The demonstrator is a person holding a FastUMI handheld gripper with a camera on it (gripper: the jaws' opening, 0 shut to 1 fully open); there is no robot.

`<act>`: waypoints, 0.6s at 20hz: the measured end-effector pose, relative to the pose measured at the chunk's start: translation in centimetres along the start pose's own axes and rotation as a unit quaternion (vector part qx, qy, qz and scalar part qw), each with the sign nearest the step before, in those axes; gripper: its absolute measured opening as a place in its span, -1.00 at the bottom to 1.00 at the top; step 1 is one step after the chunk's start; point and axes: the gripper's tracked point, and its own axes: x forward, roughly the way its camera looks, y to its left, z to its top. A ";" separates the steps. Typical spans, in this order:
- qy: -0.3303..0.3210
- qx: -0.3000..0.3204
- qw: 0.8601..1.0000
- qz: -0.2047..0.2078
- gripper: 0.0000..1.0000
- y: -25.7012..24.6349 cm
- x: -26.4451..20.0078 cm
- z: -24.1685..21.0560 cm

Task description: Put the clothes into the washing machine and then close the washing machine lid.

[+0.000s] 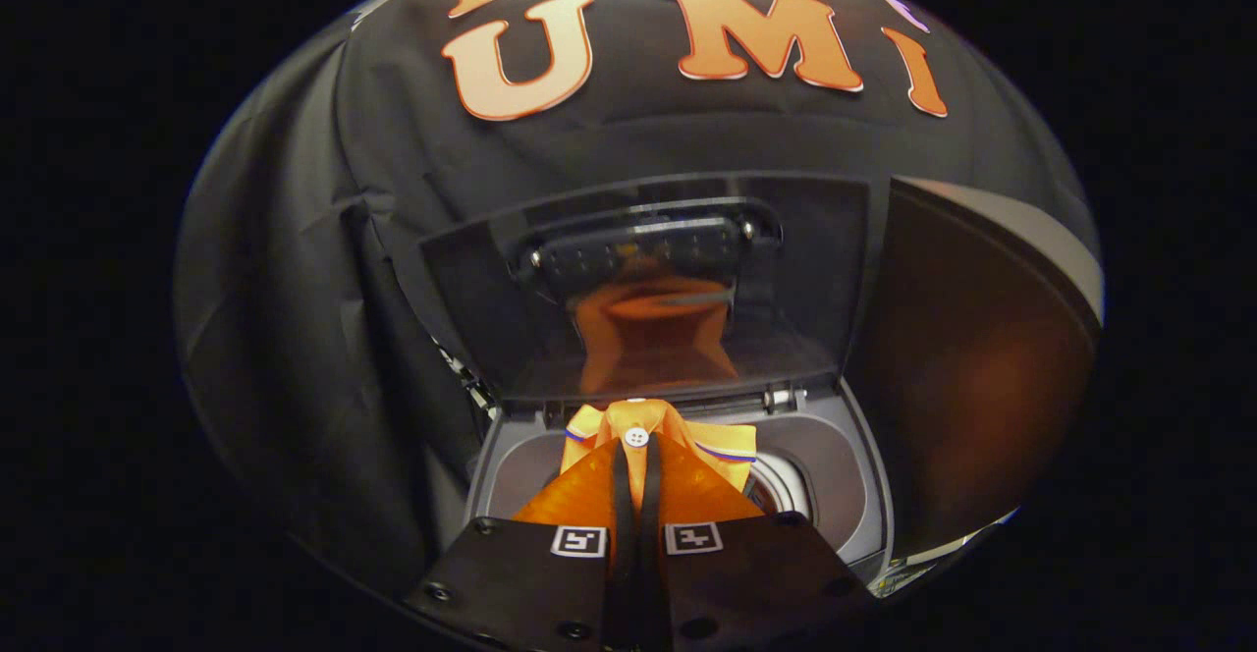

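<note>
My gripper [636, 456] is shut on an orange garment [699, 485] with a white button and a striped collar edge. The cloth bunches around both fingers and hangs over the open top of the washing machine [864, 495]. Under the cloth I see the grey rim and part of the round drum opening [786, 483]. The machine's dark see-through lid [786, 269] stands upright just beyond the fingers, hinged at the back. It mirrors the orange cloth.
The black booth cloth [295, 338] hangs close behind and to the left of the machine. A dark curved panel with a pale rim [982, 357] stands right of the lid.
</note>
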 end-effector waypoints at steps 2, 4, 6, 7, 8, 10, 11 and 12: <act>0.022 -0.016 1.000 -0.007 -0.83 -0.6 0.0 -0.9; 0.044 -0.027 0.999 -0.010 -0.83 -0.9 0.4 -2.2; 0.059 -0.025 0.998 -0.009 -0.83 -0.6 0.6 -3.2; 0.062 -0.028 0.998 -0.009 -0.83 -0.5 0.7 -3.7; 0.066 -0.031 0.997 -0.009 -0.83 -0.5 0.7 -4.0; 0.080 -0.027 0.996 -0.010 -0.83 -0.7 0.8 -4.9; 0.084 -0.021 0.996 -0.011 -0.83 -0.8 0.6 -5.2; 0.085 -0.013 0.996 -0.011 -0.83 -0.8 0.7 -5.3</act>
